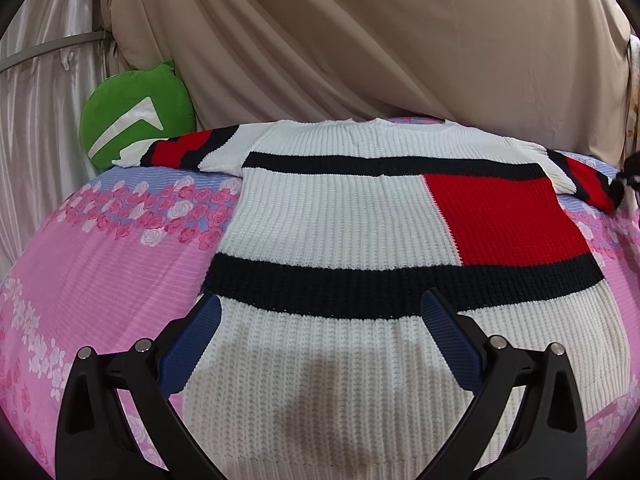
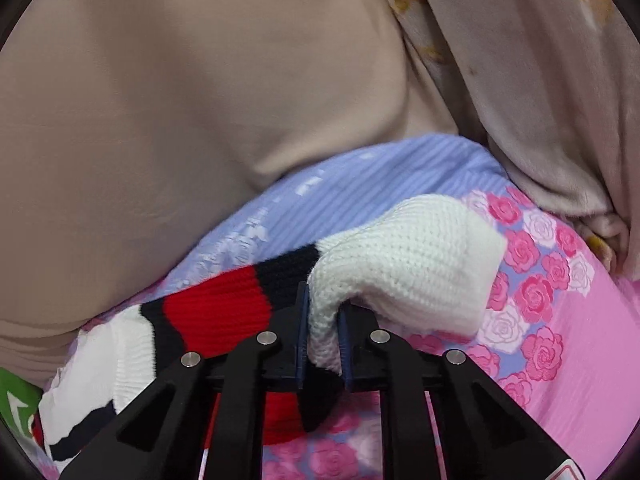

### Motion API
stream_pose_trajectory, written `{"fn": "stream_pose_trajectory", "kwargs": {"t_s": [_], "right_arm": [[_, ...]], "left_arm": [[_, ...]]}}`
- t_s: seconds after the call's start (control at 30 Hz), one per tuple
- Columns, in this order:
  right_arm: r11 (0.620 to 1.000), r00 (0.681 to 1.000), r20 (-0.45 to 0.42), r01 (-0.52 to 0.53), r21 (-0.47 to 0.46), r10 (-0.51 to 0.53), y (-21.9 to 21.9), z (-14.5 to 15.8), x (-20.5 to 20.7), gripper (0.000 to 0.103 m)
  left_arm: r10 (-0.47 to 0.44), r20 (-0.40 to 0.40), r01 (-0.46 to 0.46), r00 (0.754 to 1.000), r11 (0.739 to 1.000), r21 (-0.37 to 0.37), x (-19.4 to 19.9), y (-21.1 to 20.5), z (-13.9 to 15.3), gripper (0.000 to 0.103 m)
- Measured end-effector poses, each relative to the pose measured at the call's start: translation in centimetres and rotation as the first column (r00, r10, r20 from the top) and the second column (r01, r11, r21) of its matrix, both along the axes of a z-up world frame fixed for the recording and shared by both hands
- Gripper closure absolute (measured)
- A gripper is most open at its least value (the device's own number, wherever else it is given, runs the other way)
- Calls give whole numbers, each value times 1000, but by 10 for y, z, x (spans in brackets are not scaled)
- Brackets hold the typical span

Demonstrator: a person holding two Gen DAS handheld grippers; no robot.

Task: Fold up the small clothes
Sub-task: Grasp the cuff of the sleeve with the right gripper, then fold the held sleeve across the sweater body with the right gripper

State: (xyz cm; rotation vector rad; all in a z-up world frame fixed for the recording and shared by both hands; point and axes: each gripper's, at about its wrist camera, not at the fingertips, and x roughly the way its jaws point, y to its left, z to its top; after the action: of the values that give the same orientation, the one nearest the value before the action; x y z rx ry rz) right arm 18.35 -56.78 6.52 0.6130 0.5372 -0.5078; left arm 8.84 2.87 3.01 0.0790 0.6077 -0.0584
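A knitted sweater (image 1: 336, 216) in white with black bands and a red block lies flat on the bed, neck away from me, sleeves spread out. My left gripper (image 1: 320, 312) is open and empty, its blue pads hovering over the lower black band near the hem. My right gripper (image 2: 324, 332) is shut on the white cuff end of the right sleeve (image 2: 400, 264), lifting it off the bed; the sleeve's red and black stripes (image 2: 224, 304) trail to the left. In the left wrist view, that sleeve (image 1: 580, 176) runs off toward the right edge.
The bed has a pink and lilac sheet with rose print (image 1: 100, 264). A green cushion (image 1: 136, 116) leans at the back left. Beige draped cloth (image 1: 360, 40) hangs behind the bed, with a pale curtain (image 1: 40, 80) on the left.
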Motion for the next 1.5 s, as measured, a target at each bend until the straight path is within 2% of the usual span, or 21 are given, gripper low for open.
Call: {"fn": "stream_pose_trajectory", "kwargs": {"t_s": [0.07,0.17,0.27,0.37,0.53,0.63,0.7,0.73,0.83,0.87,0.93,1.0,1.1,1.13,1.23,1.37,1.43,1.5], "right_arm": [[998,998,38,-57,-35,58,26,23,9,91],[978,979,79,-177,-110,186,88,61,31,91],[934,939,93,-313,-173,332,163,87,63,91],[862,884,49,-439,-255,465,252,97,97,91],[753,794,-52,-594,-284,606,372,69,143,91],[675,717,-137,-693,-253,684,431,31,170,90],[627,664,-195,-746,-222,722,456,6,181,87],[611,648,-218,-761,-219,730,462,-5,181,87],[592,632,-239,-774,-224,737,466,-12,173,81],[594,633,-225,-773,-222,740,464,-8,169,76],[619,655,-165,-753,-224,737,441,7,152,65],[661,697,-111,-711,-240,709,406,21,128,51],[733,767,-74,-633,-249,637,341,34,95,48],[756,791,-72,-604,-253,608,325,33,87,48],[820,849,-68,-525,-228,524,272,26,64,46],[865,878,-71,-478,-150,473,235,6,51,46],[873,883,-78,-470,-134,463,226,-3,50,46],[874,882,-84,-472,-120,465,220,-12,49,46]], "left_arm": [[7,4,-7,1000,1000,-8,1,4,1,5],[17,8,-17,1000,1000,-17,2,11,2,5],[29,10,-28,1000,999,-18,3,18,2,5],[42,12,-42,999,999,-24,3,27,2,5],[65,-9,-65,998,997,-42,8,44,-3,5],[66,-30,-68,997,996,-62,16,53,-7,5],[53,-51,-57,997,996,-75,23,56,-8,5],[43,-62,-48,997,995,-84,27,58,-8,5],[1,-90,-13,996,991,-134,41,62,-6,5],[-11,-99,-4,995,989,-151,46,63,-4,5],[-49,-119,24,992,980,-198,59,64,2,5],[-87,-148,48,985,967,-250,73,63,10,5],[-125,-125,79,984,944,-320,92,56,27,5],[-129,-107,89,986,944,-319,99,51,33,5],[-153,-66,128,986,950,-285,131,21,49,5],[-213,-114,188,970,962,-199,189,-45,47,5],[-207,-150,193,967,976,-105,221,-85,33,5],[-128,-168,132,978,991,14,248,-112,14,6]]}}
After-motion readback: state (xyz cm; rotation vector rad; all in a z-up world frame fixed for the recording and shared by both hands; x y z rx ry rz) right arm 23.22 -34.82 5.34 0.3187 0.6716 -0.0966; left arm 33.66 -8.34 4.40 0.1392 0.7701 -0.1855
